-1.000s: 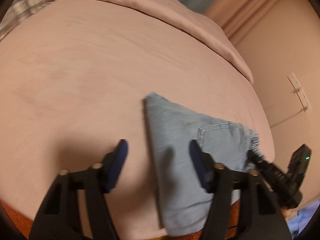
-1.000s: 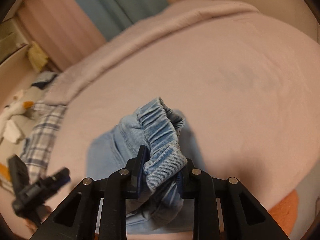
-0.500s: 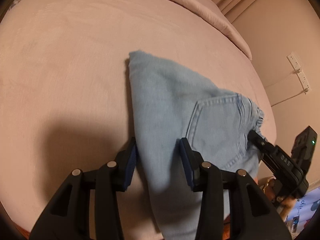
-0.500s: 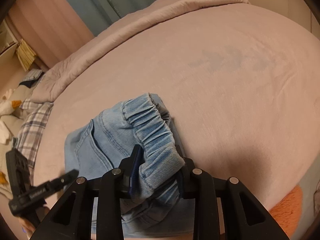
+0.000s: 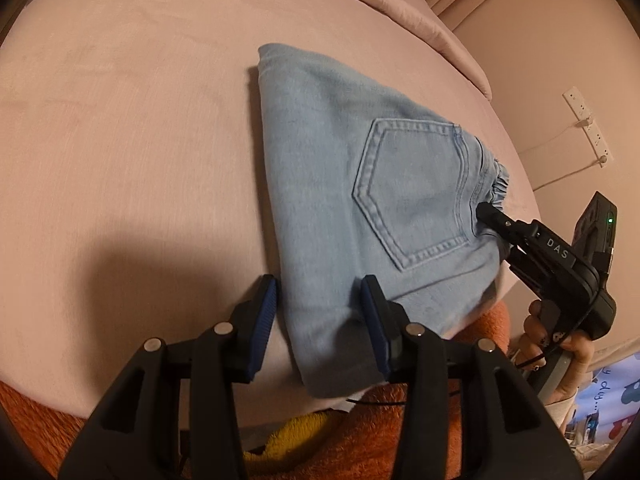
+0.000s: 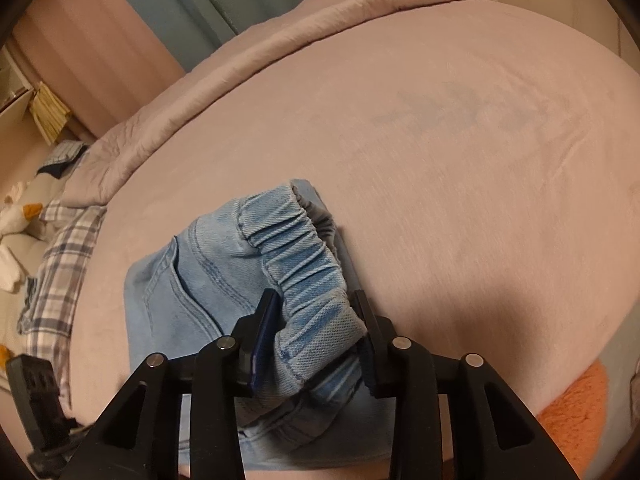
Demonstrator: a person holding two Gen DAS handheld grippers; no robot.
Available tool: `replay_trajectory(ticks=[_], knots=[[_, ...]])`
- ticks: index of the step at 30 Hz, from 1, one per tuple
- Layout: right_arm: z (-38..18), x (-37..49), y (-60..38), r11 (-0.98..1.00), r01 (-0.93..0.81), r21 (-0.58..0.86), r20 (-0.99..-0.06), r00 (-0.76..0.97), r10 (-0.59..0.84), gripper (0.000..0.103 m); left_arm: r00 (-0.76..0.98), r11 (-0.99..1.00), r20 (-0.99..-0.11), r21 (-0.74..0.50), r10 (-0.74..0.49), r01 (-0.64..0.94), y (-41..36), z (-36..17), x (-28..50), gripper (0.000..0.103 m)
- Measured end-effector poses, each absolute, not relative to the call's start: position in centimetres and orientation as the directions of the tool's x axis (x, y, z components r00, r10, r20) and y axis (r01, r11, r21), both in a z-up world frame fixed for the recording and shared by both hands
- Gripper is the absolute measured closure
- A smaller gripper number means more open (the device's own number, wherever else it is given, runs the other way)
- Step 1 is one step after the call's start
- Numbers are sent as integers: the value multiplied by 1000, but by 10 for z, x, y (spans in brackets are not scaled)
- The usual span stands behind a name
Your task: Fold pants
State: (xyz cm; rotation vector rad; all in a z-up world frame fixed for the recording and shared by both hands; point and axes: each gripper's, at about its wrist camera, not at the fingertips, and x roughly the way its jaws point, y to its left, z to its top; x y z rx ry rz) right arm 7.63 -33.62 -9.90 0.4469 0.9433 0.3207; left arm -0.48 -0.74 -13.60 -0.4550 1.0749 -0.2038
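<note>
pants: light blue denim, folded into a compact wedge; lying on the bed, near its close edge; back pocket faces up in the left wrist view; narrow corner points away toward the far side of the bed

waistband: elastic, gathered; bunched up and lifted at the end of the pile, in the right wrist view

left tongs: part open; blue pads straddle the near bottom edge of the pants; left pad sits just beside the fabric over the bed cover, right pad over the denim; cannot tell whether either presses; nothing lifted

right tongs: jaws opening; waistband between the 2 pads and filling the gap; pads touch the fabric on both sides; also seen from the left wrist view, tip at the waistband end

hand: wrapped around the right tongs' handle, at the bed's edge

bed cover: pink, smooth; a folded pink blanket along the far side

other: plaid cloth off the bed's left side; orange fuzzy fabric below the near edge
</note>
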Motion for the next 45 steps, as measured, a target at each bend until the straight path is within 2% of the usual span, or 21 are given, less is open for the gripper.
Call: replay_trajectory(ticks=[4,15,18,27,28,30,31,32,34,37,45], knots=[[-99,70,-341,862,-65,502,-711,535,455,63,468,889,-800,-453,-376,-61,-13,-135,2,59],[-101,59,-352,862,-79,501,-722,511,467,61,463,890,-810,-447,-360,-90,-23,-135,5,58],[-102,55,-353,864,-86,496,-723,510,466,60,458,888,-811,-450,-362,-94,-21,-136,0,56],[-106,55,-365,851,-42,524,-732,488,475,42,436,878,-818,-465,-375,-117,-22,-133,-7,51],[-104,54,-368,850,-42,525,-732,487,476,40,437,883,-821,-455,-367,-112,-23,-130,-7,49],[-98,52,-372,853,-42,520,-730,496,470,36,459,907,-826,-411,-326,-96,-24,-120,-9,37],[-94,50,-375,856,-42,516,-727,507,463,30,484,921,-823,-382,-298,-82,-25,-113,-10,24],[-91,49,-377,860,-43,509,-724,518,455,27,505,928,-816,-365,-282,-73,-26,-108,-12,15],[-83,46,-384,867,-47,495,-711,553,436,15,558,944,-795,-324,-239,-58,-28,-97,-12,9],[-77,47,-392,857,-58,512,-679,584,445,10,580,950,-786,-306,-214,-65,-27,-96,-5,7],[-111,69,-372,789,-85,609,-681,453,575,9,519,907,-798,-411,-306,-97,-26,-128,27,10]])
